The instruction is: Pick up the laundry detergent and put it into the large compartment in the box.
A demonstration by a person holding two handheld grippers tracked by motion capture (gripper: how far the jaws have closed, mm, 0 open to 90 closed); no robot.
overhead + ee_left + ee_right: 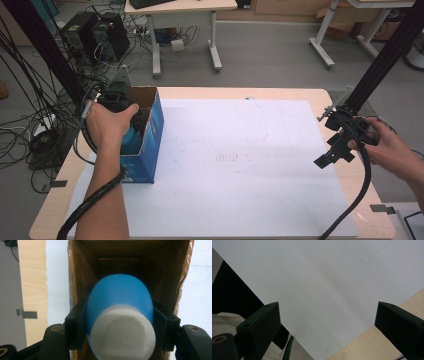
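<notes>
A blue bottle [120, 295] with a white cap [122, 332] is clamped between the jaws of my left gripper [120, 322], which is shut on it. It hangs in the open top of a blue cardboard box [150, 145] at the table's left, cap end towards the camera. In the high view the hand covers the left gripper [131, 131], and a bit of the bottle [131, 139] shows inside the box. My right gripper [327, 140] is held above the table's right edge, jaws wide apart and empty. Its own view looks past the right gripper [327, 322] onto white paper.
A white paper sheet [240, 160] covers most of the wooden table [340, 185]. Black frame posts [385, 55] rise at both far corners. Behind stand a desk [182, 7], computer towers [100, 35] and loose cables [30, 125] on the floor.
</notes>
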